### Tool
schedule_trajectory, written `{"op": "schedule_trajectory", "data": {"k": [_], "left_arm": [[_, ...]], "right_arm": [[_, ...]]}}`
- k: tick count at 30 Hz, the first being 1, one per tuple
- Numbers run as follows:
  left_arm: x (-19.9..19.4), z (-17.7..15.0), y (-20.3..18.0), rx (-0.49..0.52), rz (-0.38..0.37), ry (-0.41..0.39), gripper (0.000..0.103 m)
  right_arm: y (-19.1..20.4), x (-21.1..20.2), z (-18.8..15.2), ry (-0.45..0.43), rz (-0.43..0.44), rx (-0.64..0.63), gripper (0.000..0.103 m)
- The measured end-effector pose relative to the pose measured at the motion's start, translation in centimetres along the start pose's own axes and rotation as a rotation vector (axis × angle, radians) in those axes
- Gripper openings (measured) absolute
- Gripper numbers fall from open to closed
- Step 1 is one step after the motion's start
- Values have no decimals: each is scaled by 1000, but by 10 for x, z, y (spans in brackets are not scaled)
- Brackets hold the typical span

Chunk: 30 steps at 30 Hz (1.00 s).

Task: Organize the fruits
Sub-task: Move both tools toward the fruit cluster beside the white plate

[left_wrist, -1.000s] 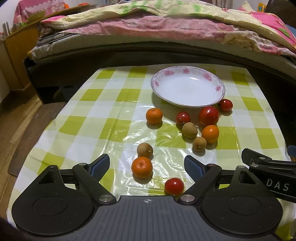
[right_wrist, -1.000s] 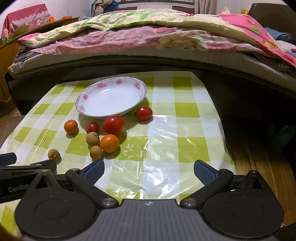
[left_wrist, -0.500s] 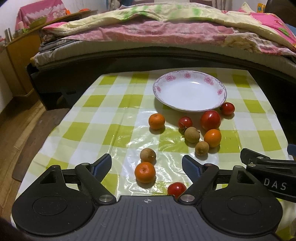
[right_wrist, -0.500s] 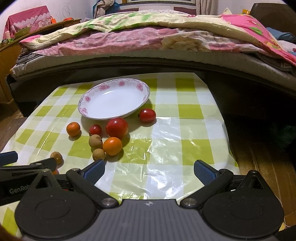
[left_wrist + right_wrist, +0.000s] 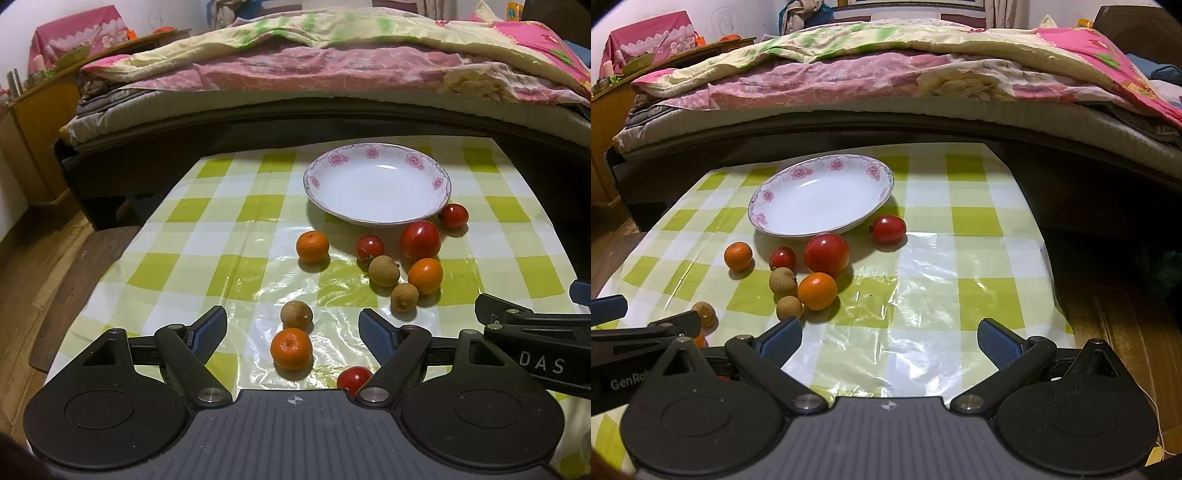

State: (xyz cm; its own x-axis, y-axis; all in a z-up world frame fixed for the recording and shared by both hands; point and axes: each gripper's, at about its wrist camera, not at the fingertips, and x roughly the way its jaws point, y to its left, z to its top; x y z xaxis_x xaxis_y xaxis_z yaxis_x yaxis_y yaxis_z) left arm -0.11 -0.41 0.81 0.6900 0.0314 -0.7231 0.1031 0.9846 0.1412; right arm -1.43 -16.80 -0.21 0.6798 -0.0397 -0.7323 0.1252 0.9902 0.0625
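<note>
left hand-held gripper (image 5: 292, 326) closing, unclamped (dimpled mandarin (image 5: 291, 348) between) | right hand-held gripper (image 5: 889, 338) apart | glossy plate (image 5: 768, 195)

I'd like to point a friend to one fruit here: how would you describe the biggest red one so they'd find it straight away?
Start at the white plate with pink flowers on the green-checked tablecloth. Just off the plate's near rim, toward its right side, sits the large red tomato, with a smooth orange fruit in front of it. It is clearly bigger and rounder than the three small red tomatoes on the cloth.
</note>
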Motion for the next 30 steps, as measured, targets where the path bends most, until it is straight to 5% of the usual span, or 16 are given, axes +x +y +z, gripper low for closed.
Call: {"op": "schedule_trajectory", "data": {"k": [20,30], "left_arm": [[7,-10,12,8,-34,7,84],[1,-25,16,56,-124,-11,86]], "right_arm": [[9,8,-3,19,44,-54,102],[14,14,-8,53,67,-88,100]]}}
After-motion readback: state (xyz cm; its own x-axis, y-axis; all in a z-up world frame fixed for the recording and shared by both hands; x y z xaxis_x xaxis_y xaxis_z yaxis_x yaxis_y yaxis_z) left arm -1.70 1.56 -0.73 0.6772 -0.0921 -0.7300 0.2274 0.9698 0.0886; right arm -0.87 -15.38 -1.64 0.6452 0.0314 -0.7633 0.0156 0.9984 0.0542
